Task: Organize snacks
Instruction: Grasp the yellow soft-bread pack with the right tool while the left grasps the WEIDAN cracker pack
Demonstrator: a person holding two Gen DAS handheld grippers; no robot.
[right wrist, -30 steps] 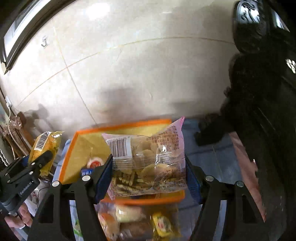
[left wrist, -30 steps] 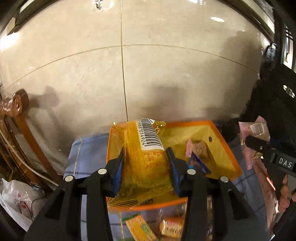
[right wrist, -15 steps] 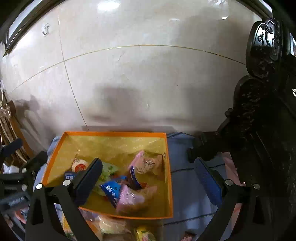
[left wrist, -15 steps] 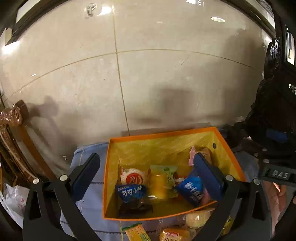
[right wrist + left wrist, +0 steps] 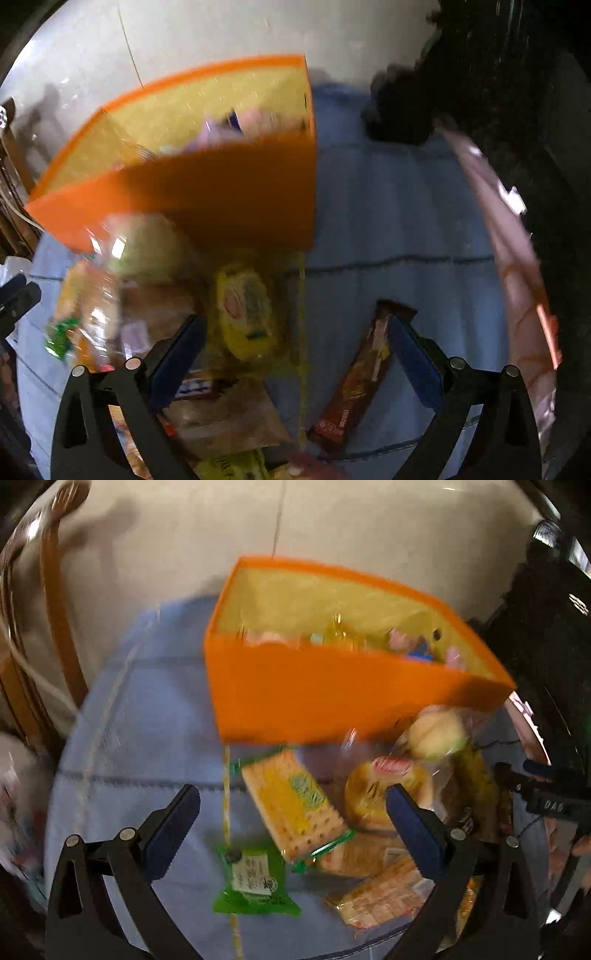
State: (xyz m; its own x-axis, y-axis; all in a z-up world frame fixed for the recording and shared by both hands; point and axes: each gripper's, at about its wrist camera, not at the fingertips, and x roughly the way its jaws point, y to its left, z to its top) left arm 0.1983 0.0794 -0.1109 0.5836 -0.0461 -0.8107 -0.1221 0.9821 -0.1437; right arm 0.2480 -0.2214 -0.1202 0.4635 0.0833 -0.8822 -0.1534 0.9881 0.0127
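An orange box (image 5: 332, 698) with a yellow inside stands on a blue cloth and holds several snack packs; it also shows in the right wrist view (image 5: 229, 199). My left gripper (image 5: 291, 823) is open and empty above a yellow cracker pack (image 5: 295, 805), with a green packet (image 5: 255, 884) and a round bun pack (image 5: 388, 794) close by. My right gripper (image 5: 295, 354) is open and empty over the loose pile, between a yellow cake pack (image 5: 245, 310) and a brown bar (image 5: 358, 380).
The blue cloth (image 5: 147, 731) covers the table up to a marble wall. A wooden chair (image 5: 51, 590) stands at the left and a dark carved chair (image 5: 517, 92) at the right. A pink bag (image 5: 513, 258) lies along the right edge.
Both grippers let go of their packs into the box, opened, then dropped down and back toward the loose snacks in front of the box.
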